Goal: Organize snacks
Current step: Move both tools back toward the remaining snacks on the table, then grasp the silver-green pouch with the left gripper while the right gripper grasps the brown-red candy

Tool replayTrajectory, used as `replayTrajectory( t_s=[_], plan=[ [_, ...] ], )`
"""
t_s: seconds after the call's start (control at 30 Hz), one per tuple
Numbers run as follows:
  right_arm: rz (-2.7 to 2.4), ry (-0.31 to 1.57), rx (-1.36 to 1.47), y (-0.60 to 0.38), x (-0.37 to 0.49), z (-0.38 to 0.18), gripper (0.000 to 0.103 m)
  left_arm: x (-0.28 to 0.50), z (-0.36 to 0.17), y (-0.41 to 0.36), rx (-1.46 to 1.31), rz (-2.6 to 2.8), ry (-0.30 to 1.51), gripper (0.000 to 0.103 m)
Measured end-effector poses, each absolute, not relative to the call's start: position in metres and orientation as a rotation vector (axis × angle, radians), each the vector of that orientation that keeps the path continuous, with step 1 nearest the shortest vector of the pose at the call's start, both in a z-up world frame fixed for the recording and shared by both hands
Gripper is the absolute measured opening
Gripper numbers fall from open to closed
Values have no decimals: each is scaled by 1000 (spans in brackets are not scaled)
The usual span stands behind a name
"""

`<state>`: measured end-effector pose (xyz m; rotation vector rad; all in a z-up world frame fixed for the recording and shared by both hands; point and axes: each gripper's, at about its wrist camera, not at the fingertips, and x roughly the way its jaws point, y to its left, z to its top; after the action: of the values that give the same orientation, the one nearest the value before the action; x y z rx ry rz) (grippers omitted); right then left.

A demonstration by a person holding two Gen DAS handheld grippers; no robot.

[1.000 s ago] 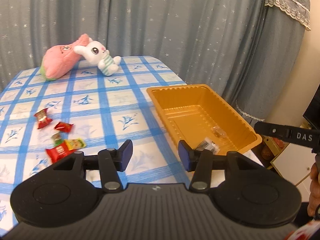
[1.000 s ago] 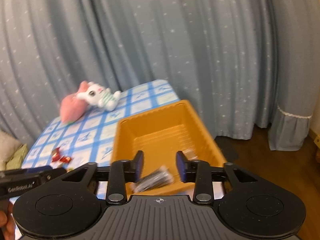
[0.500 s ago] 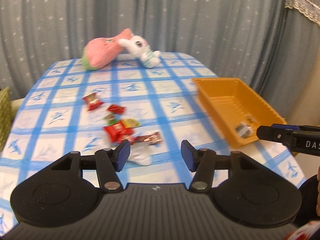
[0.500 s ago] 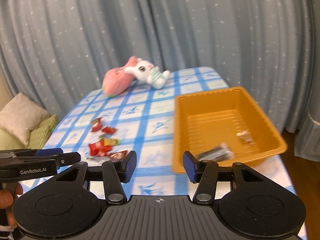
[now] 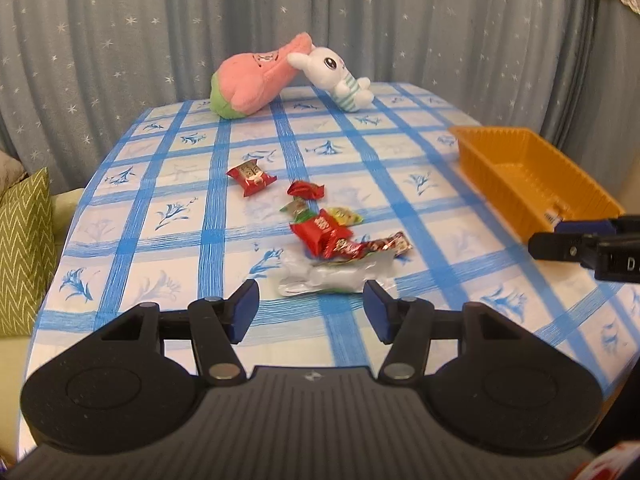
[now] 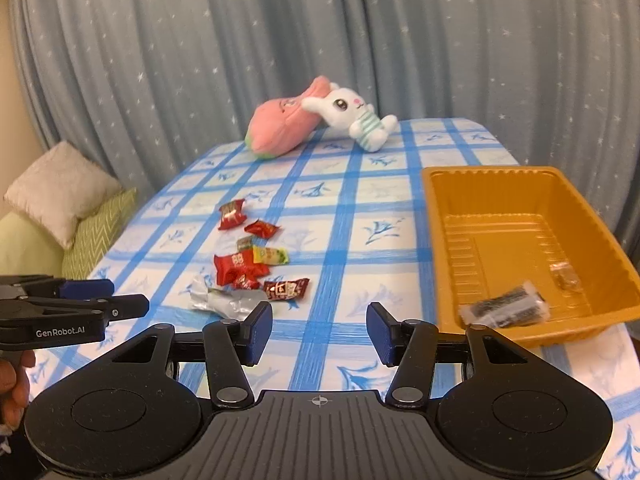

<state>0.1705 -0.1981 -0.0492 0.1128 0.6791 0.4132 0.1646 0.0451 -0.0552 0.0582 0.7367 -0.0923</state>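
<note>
Several wrapped snacks lie in a loose pile (image 5: 320, 232) on the blue-checked tablecloth; the pile also shows in the right wrist view (image 6: 248, 264). A silver wrapper (image 5: 332, 280) lies nearest my left gripper (image 5: 312, 310), which is open and empty just short of it. An orange tray (image 6: 516, 240) stands at the table's right side and holds a dark packet (image 6: 504, 308) and a small clear candy (image 6: 564, 276). My right gripper (image 6: 320, 332) is open and empty, above the table between the pile and the tray.
A pink plush (image 5: 256, 80) and a white bunny plush (image 5: 336, 76) lie at the table's far edge. Starred grey curtains hang behind. Cushions (image 6: 80, 216) sit on a seat left of the table. The tray (image 5: 532, 176) stands near the right edge.
Both grippers swung left from the tray toward the snack pile. The right gripper's jaws opened wider. The pile now sits in front of the left gripper.
</note>
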Motion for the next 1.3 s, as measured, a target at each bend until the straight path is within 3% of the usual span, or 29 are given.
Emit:
replayTrajectory(
  t_s=[0.27,0.73,0.87,0.97,1.13,1.3],
  plan=[
    [431,724,62,-180,196,-71,53,193,-91,43,250,-231,755,60],
    [438,799,23,-163,244,-105,53,252,-127,25,641,-619,721,59],
    [443,803,19,-159,248,-108,53,264,-132,23,692,-707,781,51],
    [438,802,22,-158,251,-108,53,268,-131,22,665,-712,821,33],
    [430,799,25,-157,255,-109,53,265,-127,23,563,-611,890,25],
    [439,793,10,-153,257,-108,53,256,-127,21,463,-514,898,25]
  ],
)
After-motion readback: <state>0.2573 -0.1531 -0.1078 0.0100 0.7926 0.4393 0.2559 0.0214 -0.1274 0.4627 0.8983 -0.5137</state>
